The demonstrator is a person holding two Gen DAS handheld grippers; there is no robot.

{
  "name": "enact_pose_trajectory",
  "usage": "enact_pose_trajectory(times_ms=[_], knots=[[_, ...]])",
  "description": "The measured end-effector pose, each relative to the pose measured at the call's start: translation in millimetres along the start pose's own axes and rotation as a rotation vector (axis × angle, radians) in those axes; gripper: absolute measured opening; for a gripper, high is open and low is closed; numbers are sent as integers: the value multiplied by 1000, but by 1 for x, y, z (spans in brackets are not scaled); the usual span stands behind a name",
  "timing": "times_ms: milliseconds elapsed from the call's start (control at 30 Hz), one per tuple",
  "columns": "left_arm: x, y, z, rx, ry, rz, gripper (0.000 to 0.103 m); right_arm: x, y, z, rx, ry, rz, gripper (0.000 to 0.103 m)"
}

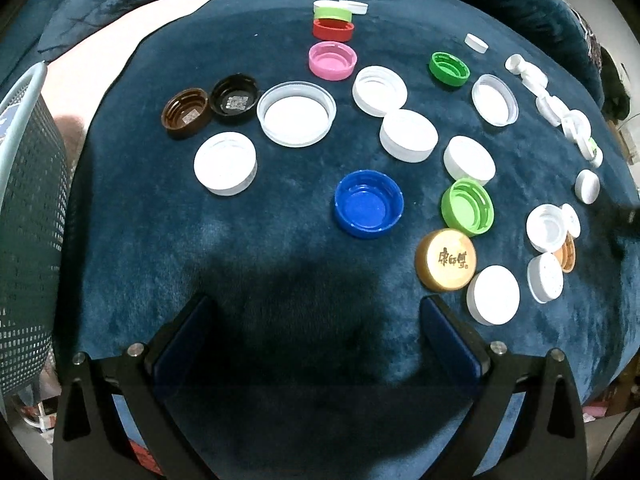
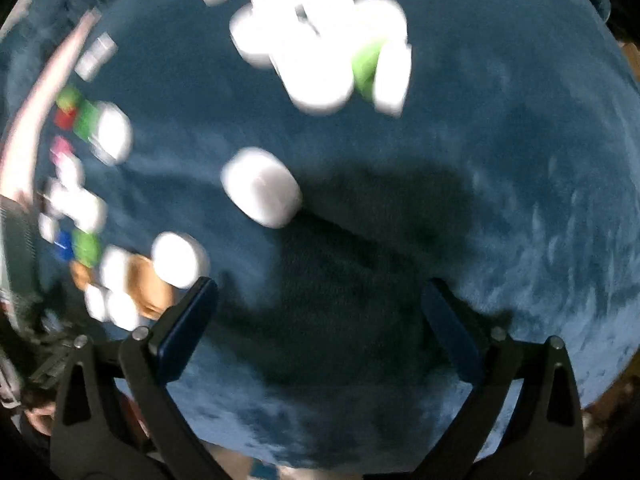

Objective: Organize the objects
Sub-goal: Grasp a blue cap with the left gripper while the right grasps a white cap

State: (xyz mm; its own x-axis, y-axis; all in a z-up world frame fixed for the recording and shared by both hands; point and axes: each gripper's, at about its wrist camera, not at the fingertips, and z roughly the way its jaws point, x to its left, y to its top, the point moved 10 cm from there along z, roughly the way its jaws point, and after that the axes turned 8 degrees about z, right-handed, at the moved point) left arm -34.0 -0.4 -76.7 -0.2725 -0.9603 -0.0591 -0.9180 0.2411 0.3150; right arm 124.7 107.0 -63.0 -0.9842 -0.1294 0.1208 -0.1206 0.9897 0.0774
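**Both grippers spread and empty above a scatter of bottle caps**

In the left wrist view the left gripper (image 1: 316,312) sits at the bottom centre of the frame with its jaws spread wide and nothing between them, over bare dark blue plush cloth (image 1: 256,248). The caps lie on this cloth across the middle and right of the frame. A blue cap (image 1: 369,203) sits open side up near the centre. To its right a light green cap (image 1: 467,207) touches a gold cap (image 1: 445,259) with printed characters on its top, and a white cap (image 1: 493,294) lies just beside the gold one. A wide clear lid (image 1: 296,113) lies above centre, with a black cap (image 1: 234,98) and a brown cap (image 1: 186,113) touching each other to its left. At the top, a pink cap (image 1: 332,60), a red cap (image 1: 333,29) and a green cap (image 1: 333,13) form a short line. A mesh basket (image 1: 28,216) fills the left edge.

The right wrist view is heavily blurred. The right gripper (image 2: 320,300) is also spread and holds nothing. A single white cap (image 2: 262,187) lies above its left finger, apart from a cluster of white caps (image 2: 316,36) at the top of the frame; the coloured caps smear along the left edge.
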Motion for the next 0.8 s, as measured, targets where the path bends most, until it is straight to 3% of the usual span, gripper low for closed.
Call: enact_pose_trajectory(times_ms=[100, 233, 300, 333, 367, 433, 500, 600, 800], knots=[[-3, -2, -2, -11, 0, 7, 103, 8, 18, -22, -132, 14, -24, 101], [-5, -4, -5, -15, -13, 10, 103, 12, 20, -9, -145, -42, -60, 83], [-3, -4, -6, -20, -19, 8, 103, 13, 13, 3, -139, -80, -82, 81], [2, -6, -4, -24, -22, 9, 102, 13, 14, 5, -146, -94, -92, 70], [5, -5, -5, -27, -26, 9, 102, 11, 16, 4, -153, -108, -90, 50], [9, -5, -10, -41, -47, 1, 100, 1, 18, -6, -165, -65, -46, 33], [13, -3, -20, -71, -71, -13, 95, -5, 17, -17, -158, 36, -8, 33], [16, 6, -33, -127, -103, -32, 93, -15, 14, -33, -167, 112, 10, 33], [18, 33, -32, -146, -125, -48, 86, -1, 3, -37, -155, 148, -11, 33]])
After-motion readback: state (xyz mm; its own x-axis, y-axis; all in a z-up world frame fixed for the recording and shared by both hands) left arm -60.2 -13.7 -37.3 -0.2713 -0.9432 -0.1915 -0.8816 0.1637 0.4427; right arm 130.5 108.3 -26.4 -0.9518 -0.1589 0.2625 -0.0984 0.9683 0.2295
